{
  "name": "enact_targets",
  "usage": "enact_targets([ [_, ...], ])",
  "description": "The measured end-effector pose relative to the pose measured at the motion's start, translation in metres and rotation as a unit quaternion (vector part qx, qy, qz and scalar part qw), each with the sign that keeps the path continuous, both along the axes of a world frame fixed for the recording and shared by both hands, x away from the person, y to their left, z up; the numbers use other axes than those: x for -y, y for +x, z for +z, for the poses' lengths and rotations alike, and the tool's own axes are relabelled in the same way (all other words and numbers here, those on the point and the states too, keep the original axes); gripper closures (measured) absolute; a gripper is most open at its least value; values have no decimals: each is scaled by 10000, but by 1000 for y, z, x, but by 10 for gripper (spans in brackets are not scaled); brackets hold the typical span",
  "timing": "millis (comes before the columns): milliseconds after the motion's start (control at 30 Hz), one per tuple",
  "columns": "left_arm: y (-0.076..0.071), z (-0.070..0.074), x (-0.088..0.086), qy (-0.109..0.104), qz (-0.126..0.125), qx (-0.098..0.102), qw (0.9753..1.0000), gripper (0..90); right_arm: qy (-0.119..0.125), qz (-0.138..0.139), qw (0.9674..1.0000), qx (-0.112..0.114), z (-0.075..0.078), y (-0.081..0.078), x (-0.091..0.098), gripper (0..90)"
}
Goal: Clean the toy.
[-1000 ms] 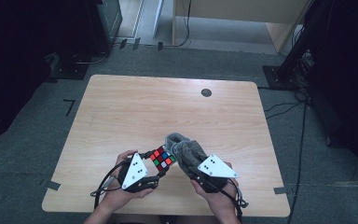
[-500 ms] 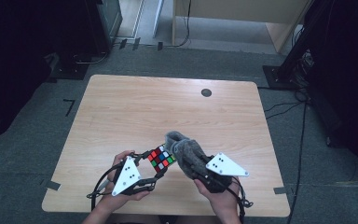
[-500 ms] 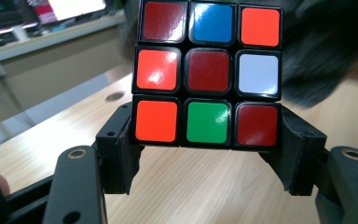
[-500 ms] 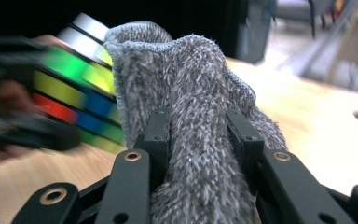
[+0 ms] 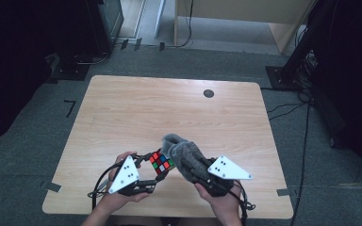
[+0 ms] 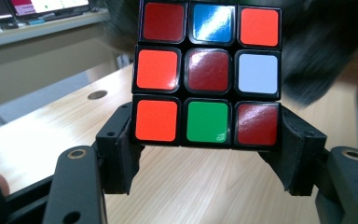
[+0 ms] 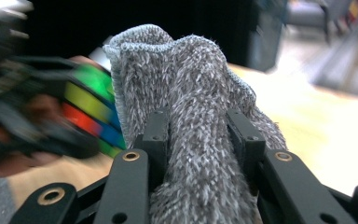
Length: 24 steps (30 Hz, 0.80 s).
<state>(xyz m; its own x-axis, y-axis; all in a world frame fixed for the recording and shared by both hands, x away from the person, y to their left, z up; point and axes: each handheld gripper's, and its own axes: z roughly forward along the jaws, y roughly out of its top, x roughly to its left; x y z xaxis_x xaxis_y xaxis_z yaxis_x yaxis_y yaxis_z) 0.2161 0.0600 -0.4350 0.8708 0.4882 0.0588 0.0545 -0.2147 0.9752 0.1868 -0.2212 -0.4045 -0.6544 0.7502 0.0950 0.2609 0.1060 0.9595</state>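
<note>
A puzzle cube point(image 5: 160, 162) with coloured stickers is held above the near part of the wooden table point(image 5: 169, 108). My left gripper point(image 5: 154, 165) is shut on the puzzle cube point(image 6: 208, 72), its two black pads pressing the cube's bottom row from both sides. A bunched grey fuzzy cloth point(image 5: 184, 157) sits right beside the cube, touching or nearly touching it. My right gripper point(image 5: 194, 168) is shut on the grey cloth point(image 7: 191, 107), which bulges up between its jaws. The cube point(image 7: 91, 109) appears blurred at the left of the right gripper view.
A small dark round hole point(image 5: 209, 93) lies in the table near its far edge. Beyond the table stand dark equipment stands point(image 5: 292, 66) with cables on the grey floor. Bare wood stretches across the far half of the table.
The left gripper's grey plate has tipped and shifted slightly left. The cube has turned a little in place. The right gripper and cloth have edged right.
</note>
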Motion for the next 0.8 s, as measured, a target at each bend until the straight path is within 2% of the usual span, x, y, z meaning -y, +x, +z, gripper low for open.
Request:
enact_targets([
  [33,2,1,-4,-125,2,-61,9999,347,41,-123,9998,-153,-3,4,6,657],
  [67,3,2,-6,-155,35,-51,9999,347,128,-183,9994,-268,-6,6,10,657],
  [133,3,3,-7,-129,34,-22,9999,347,242,-162,9991,-301,-7,7,14,657],
  [200,2,2,-6,-252,-89,-97,9996,347,339,44,9993,-181,-5,5,10,656],
  [300,1,3,-4,-404,-216,-177,9988,347,270,228,9992,-169,-7,3,1,657],
  [333,1,3,-5,-448,-240,-194,9985,347,327,280,9988,-229,-10,3,-1,658],
  [400,4,4,-10,-671,-257,-316,9969,347,367,448,9976,-375,-16,5,-4,657],
  [467,7,5,-15,-897,-222,-405,9949,347,165,733,9955,-579,-22,7,-11,653],
  [500,8,5,-18,-903,-200,-411,9949,347,20,826,9947,-607,-25,7,-16,653],
  [567,9,4,-20,-866,-151,-401,9953,347,-200,748,9959,-464,-24,5,-21,654],
  [600,10,4,-20,-876,-150,-423,9951,347,-182,700,9965,-422,-23,5,-20,655],
  [667,10,3,-19,-837,-167,-428,9954,347,139,493,9982,-316,-17,4,-12,657],
  [733,9,2,-16,-751,-200,-413,9961,347,538,326,9978,-210,-12,3,-1,657],
  [800,8,1,-13,-710,-233,-412,9964,347,553,291,9979,-158,-11,1,-2,656],
])
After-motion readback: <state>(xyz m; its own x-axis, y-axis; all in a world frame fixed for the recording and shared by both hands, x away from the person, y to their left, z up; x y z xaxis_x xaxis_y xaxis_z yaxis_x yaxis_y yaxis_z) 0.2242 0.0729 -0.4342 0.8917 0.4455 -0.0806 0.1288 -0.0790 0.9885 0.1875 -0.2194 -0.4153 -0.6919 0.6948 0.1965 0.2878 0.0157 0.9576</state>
